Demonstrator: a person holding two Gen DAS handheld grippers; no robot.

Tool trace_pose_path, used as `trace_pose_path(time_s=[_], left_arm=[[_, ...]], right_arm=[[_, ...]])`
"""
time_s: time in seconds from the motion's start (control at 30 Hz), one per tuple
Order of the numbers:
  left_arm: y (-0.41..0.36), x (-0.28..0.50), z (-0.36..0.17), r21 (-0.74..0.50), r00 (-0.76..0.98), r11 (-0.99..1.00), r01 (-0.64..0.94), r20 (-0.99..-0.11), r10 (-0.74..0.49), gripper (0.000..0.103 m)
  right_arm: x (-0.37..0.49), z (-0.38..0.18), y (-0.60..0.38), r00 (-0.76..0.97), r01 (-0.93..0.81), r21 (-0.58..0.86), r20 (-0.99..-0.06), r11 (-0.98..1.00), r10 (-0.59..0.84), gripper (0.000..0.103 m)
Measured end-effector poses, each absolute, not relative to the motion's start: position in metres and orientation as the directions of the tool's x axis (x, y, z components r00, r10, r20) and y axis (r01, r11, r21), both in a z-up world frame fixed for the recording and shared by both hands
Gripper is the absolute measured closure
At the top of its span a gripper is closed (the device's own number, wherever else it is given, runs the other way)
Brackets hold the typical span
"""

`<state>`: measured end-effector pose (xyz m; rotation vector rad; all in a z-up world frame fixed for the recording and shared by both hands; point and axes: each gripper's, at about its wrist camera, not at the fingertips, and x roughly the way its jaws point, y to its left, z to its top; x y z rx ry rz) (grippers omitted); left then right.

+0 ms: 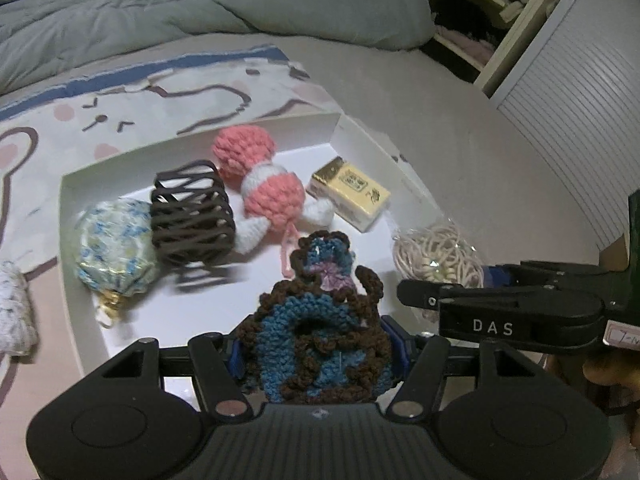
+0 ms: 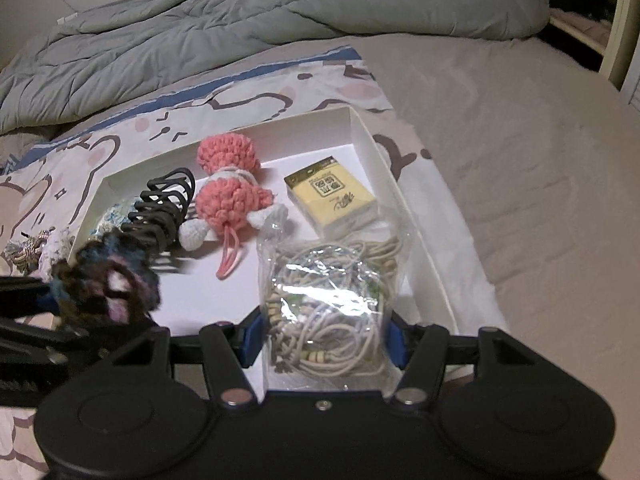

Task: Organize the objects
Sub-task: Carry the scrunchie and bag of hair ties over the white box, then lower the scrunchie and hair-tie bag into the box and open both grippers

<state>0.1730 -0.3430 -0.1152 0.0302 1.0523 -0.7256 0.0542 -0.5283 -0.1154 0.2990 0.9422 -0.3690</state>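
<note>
Looking mostly done: four bits sit in the white box (image 2: 362,130) while the left gripper (image 1: 318,354) fingers clamp a crochet scrunchie (image 1: 316,344) and the right gripper (image 2: 326,338) fingers clamp a bag of hair ties (image 2: 328,304) over it, with some knitted bits (image 2: 34,248) on the bed outside.

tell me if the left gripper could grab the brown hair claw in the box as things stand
Probably not yet. The left gripper is already shut on a blue and brown crochet piece, so its jaws are full. The brown hair claw lies uncovered in the white box.

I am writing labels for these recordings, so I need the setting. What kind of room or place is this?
Most likely a bedroom. The white tray lies on a bed sheet, a rumpled grey-green quilt is heaped behind it, and a shelf unit stands at the bed's far corner.
</note>
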Motion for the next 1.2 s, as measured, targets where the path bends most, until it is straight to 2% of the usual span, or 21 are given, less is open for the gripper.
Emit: trace_pose_path(time_s=[0.53,0.77,1.0,1.03,1.13,1.2], left_arm=[[-0.360,0.176,-0.137,-0.278,0.251,0.777,0.565,-0.839,-0.482,0.039],[-0.356,0.178,-0.138,-0.261,0.253,0.788,0.558,-0.850,-0.461,0.038],[-0.359,0.183,-0.138,-0.288,0.265,0.787,0.546,-0.832,-0.488,0.038],[-0.361,0.183,-0.139,-0.294,0.265,0.784,0.546,-0.827,-0.495,0.038],[-0.367,0.182,-0.139,-0.310,0.262,0.773,0.553,-0.816,-0.515,0.037],[-0.371,0.180,-0.140,-0.314,0.261,0.770,0.555,-0.813,-0.520,0.036]], right_arm=[[0.070,-0.117,-0.526,0.553,0.362,0.077,-0.820,0.929,-0.148,0.041],[0.080,-0.129,-0.527,0.525,0.344,0.145,-0.849,0.928,-0.062,0.039],[0.071,-0.121,-0.534,0.508,0.408,0.047,-0.841,0.912,-0.183,0.039],[0.067,-0.119,-0.536,0.510,0.417,0.042,-0.838,0.908,-0.195,0.036],[0.058,-0.112,-0.542,0.523,0.459,0.044,-0.821,0.888,-0.230,0.015],[0.053,-0.106,-0.547,0.544,0.476,0.069,-0.807,0.877,-0.232,0.015]])
